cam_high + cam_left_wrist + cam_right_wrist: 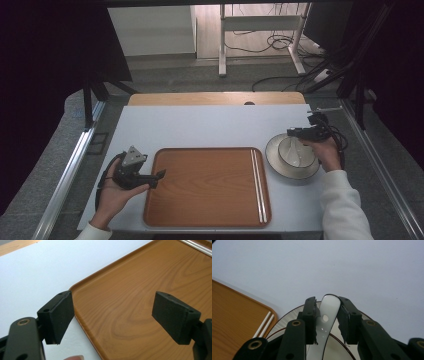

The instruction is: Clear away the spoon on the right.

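High view: a person sits at a white rectangular surface (200,125). A brown wood-grain plastic tray (205,185) lies at the middle of its near edge, with a pair of white chopsticks (258,185) laid along the tray's right rim, out of the way of the open centre. Near the surface's right edge a round white ceramic plate (272,159) carries a small white bowl (295,152). The right claw (291,133) reaches over the bowl's far side. The left claw (161,174) rests at the tray's left rim, probably waiting or ready to steady it.

Left gripper view: the left claw's jaws stand released and wide apart, nothing between them, straddling the tray's corner.

Right gripper view: the right claw's jaws are clenched on the handle of a white ceramic soup spoon (327,315), gripping near its tip, apparently so it can be lifted clear of the bowl. The plate's rim curves beneath; the chopsticks lie just beside it, close to any path toward the tray.
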Demonstrator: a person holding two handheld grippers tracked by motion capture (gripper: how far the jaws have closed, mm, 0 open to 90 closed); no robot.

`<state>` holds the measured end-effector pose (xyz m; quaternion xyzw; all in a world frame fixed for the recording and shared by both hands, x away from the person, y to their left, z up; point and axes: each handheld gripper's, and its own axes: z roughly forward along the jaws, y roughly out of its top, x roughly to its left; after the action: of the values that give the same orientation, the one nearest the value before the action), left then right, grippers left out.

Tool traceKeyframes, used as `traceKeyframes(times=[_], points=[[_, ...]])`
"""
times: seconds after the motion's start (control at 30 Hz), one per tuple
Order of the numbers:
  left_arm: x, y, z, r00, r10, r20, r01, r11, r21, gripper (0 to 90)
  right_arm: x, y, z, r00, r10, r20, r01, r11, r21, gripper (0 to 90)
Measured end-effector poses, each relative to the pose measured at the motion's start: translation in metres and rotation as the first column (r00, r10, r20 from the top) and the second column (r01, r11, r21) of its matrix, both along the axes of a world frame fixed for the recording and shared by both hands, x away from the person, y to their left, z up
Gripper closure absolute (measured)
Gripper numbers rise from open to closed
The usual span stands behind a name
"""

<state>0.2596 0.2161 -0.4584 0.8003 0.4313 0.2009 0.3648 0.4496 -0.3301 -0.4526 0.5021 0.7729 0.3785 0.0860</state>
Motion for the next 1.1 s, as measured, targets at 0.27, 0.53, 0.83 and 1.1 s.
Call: traceKeyframes(times=[0.27, 0.53, 0.83, 1.1], points=[[0.000, 0.000, 0.000, 1.0000, 0.000, 0.001, 0.000, 1.0000, 0.001, 18.0, -0.002, -0.003, 0.003, 0.9997, -0.023, 0.010, 0.022, 0.9991, 0.035, 80.6], [0.000, 0.001, 0.001, 1.0000, 0.002, 0.002, -0.002, 1.0000, -0.003, 18.0, -0.011, -0.009, 0.018, 0.9973, -0.029, 0.067, 0.027, 0.9991, 0.034, 85.0], [-0.001, 0.002, 0.003, 1.0000, 0.004, 0.007, -0.004, 1.0000, -0.004, 18.0, -0.032, -0.003, 0.054, 0.9822, -0.004, 0.188, -0.004, 0.9992, 0.041, 85.2], [0.000, 0.002, 0.002, 1.0000, 0.005, 0.006, -0.005, 1.0000, -0.004, 18.0, -0.050, 0.014, 0.079, 0.9627, 0.062, 0.264, -0.071, 0.9972, 0.025, 85.4]])
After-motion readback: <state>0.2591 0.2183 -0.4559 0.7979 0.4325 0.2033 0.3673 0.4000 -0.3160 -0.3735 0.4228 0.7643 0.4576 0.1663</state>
